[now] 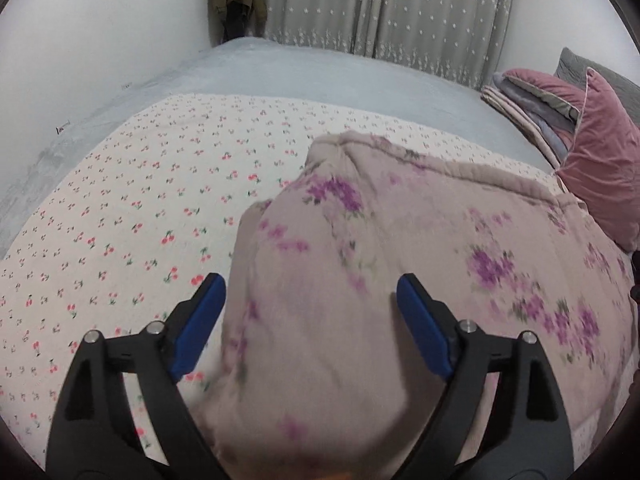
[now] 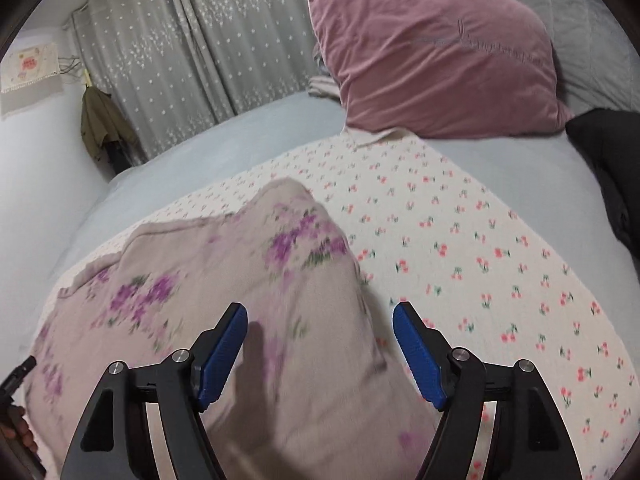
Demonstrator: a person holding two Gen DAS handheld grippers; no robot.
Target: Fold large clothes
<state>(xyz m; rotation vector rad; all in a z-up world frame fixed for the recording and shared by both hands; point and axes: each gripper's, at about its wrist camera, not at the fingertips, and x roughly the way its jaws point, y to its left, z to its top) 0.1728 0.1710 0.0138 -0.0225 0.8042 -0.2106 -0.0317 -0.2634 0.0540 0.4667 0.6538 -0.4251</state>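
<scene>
Both sets of jaws apart: left gripper [image 1: 311, 322] and right gripper [image 2: 320, 350] straddle the floral quilt [image 1: 400, 264] at lower centre, unclamped, likely just dropped after folding.

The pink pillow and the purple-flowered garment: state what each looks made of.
Pink pillow: probably velvet or velour, soft sheen with light and dark streaks in the nap. Purple-flowered garment: likely padded or quilted cotton, matte, printed, with thick puffy folds and a rounded corded edge; motion blur hides the weave.
</scene>
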